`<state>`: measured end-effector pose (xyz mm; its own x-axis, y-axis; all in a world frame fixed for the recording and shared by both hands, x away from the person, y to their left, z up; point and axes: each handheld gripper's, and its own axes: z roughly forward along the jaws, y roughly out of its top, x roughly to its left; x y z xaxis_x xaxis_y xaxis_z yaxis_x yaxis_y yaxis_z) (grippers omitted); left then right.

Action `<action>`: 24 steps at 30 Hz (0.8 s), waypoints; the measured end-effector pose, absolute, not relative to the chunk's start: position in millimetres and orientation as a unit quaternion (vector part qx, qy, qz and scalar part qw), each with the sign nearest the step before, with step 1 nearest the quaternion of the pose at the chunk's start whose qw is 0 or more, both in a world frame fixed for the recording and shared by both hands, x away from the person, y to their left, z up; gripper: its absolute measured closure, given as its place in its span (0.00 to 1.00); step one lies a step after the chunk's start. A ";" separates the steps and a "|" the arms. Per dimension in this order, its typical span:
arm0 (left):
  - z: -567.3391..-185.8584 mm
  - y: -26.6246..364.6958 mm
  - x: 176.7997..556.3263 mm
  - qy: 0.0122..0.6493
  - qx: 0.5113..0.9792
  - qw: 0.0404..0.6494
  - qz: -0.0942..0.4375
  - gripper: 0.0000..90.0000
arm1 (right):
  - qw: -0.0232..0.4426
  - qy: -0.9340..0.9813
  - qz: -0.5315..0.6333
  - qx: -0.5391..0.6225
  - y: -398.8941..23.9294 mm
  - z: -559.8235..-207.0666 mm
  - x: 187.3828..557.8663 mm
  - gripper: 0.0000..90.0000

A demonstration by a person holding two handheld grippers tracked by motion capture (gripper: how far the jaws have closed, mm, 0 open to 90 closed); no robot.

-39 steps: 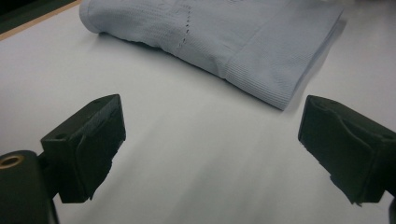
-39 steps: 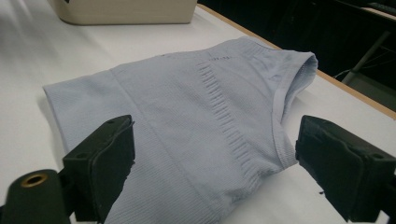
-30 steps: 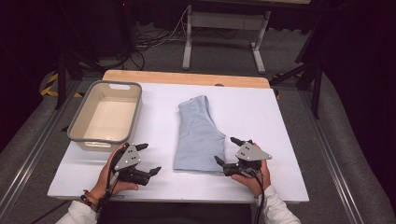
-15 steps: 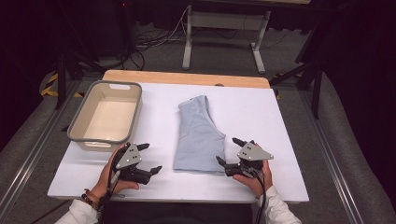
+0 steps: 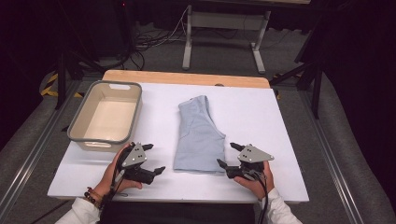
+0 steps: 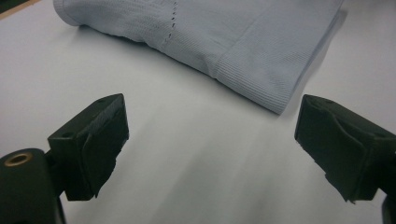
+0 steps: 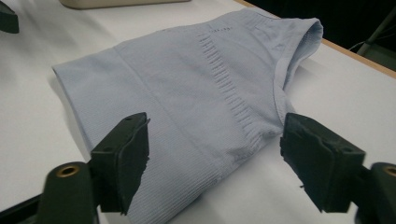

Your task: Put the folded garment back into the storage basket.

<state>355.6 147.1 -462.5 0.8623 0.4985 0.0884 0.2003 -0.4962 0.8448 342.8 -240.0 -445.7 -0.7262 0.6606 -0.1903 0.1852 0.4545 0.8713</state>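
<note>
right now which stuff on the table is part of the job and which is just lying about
Part of the job:
- folded light blue garment, lying flat mid-table
- left gripper, open, beside its near left corner
- right gripper, open, its fingers just closing a little, at the near right corner

Just lying about:
- empty beige tub, far left
- white table
- metal frame on the floor behind

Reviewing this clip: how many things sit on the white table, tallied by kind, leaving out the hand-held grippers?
Folded light-blue garment: 1
Beige bin with grey rim: 1
Total: 2
</note>
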 end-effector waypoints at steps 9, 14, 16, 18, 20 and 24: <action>-460.0 135.6 363.2 0.200 0.860 0.449 0.139 0.09 | 0.257 0.811 0.452 0.269 -236.3 -446.8 343.1 0.45; -459.9 127.2 374.2 0.205 0.861 0.451 0.118 0.07 | 0.250 0.820 0.442 0.263 -231.3 -448.3 343.5 0.64; -460.0 122.7 380.5 0.207 0.863 0.449 0.103 0.07 | 0.237 0.827 0.437 0.261 -229.2 -449.9 344.3 0.78; -459.7 119.2 387.0 0.214 0.860 0.454 0.091 0.07 | 0.231 0.836 0.427 0.254 -226.0 -452.0 344.2 0.87; -459.8 115.1 394.4 0.226 0.859 0.453 0.082 0.07 | 0.222 0.846 0.415 0.249 -222.3 -454.3 344.6 0.95; -460.2 106.8 409.3 0.240 0.857 0.451 0.067 0.08 | 0.210 0.861 0.391 0.249 -214.6 -459.5 344.9 0.99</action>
<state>409.3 106.8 -460.2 0.8758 0.4720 -0.1014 0.3511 -0.4786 0.8047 344.9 -214.6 -459.5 -0.7874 0.5933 -0.1676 0.2644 0.5705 0.7775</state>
